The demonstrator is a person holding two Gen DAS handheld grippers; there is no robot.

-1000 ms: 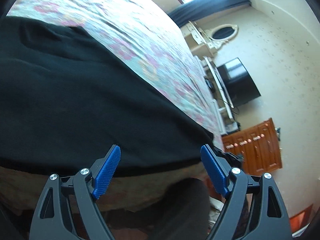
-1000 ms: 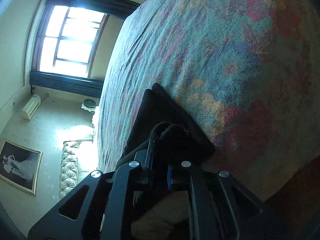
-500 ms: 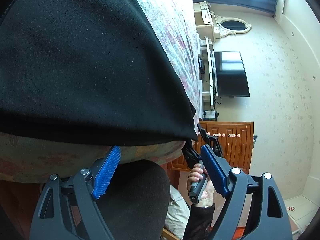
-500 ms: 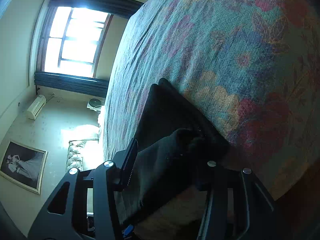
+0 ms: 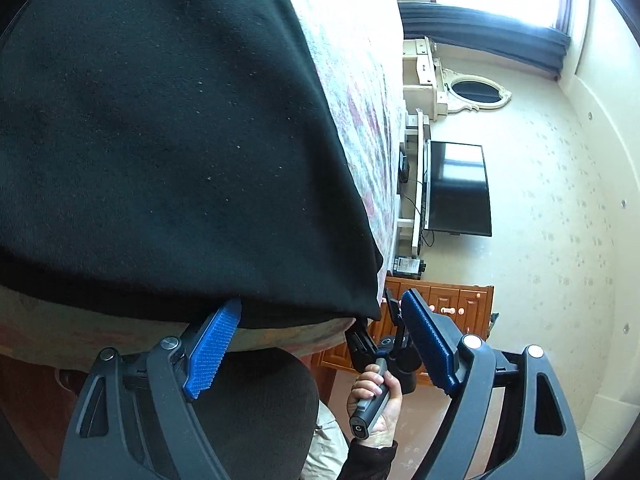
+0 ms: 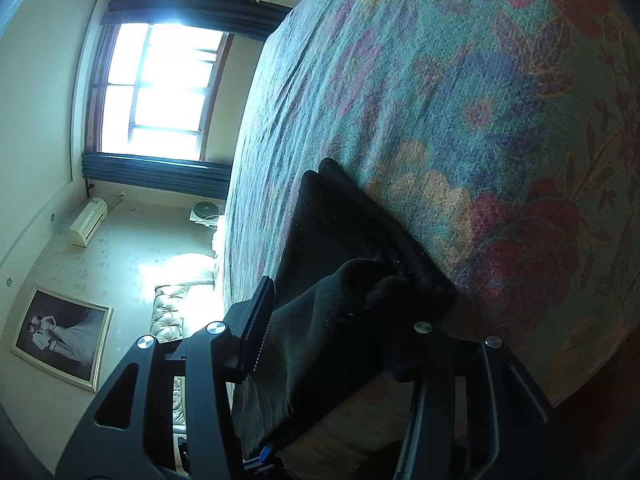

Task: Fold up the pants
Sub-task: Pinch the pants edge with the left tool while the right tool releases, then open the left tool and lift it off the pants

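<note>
**Black pants lying at the bed's near edge, both grippers loose**

Black fabric is filling most of what we are seeing: the pants are lying flat on the floral bedspread, their hem running along the near edge of the bed. We are holding the left gripper just below that edge, jaws standing wide, its blue pads clear of the cloth with nothing between them. Past the bed's corner, a hand is gripping the other tool's handle. In the right wrist view, the right gripper is sitting at the bed's edge with jaws partly apart; a bunched fold of the pants is lying between them. Its far finger is mostly hidden behind the cloth, so we are unable to tell whether it is touching. The pants' far end is cut off from view.
</note>
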